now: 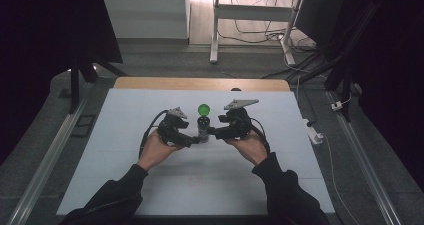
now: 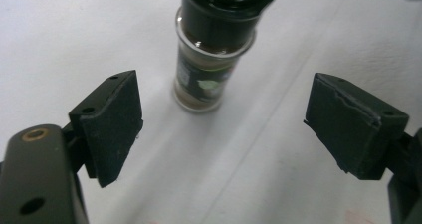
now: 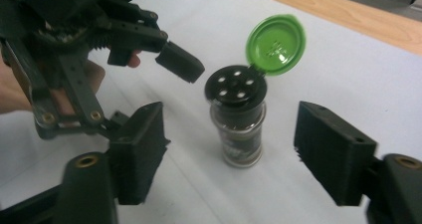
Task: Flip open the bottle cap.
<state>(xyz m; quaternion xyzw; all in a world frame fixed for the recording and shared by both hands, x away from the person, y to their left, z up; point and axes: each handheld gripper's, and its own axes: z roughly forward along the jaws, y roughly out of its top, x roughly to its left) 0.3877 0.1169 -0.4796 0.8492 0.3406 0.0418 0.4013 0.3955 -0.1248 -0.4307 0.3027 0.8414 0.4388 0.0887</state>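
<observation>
A small glass spice jar (image 1: pixel 202 127) stands upright on the white table top (image 1: pixel 150 185). Its green flip lid (image 3: pixel 275 44) is swung up and back, baring a black shaker top (image 3: pixel 235 87) with several holes. My left gripper (image 1: pixel 196 139) is just left of the jar, and the right gripper (image 1: pixel 212 132) just right of it. In the left gripper view the jar (image 2: pixel 211 50) stands beyond the gripper (image 2: pixel 224 129), whose pads are wide apart and bare. The right gripper (image 3: pixel 229 154) stands open too, with the jar (image 3: pixel 239 129) apart from both pads.
A wooden strip (image 1: pixel 200 83) borders the table's far edge. Beyond it on the floor are a white desk frame (image 1: pixel 215 30) and loose cables (image 1: pixel 260 35). A white power strip (image 1: pixel 315 134) lies off the table's right side.
</observation>
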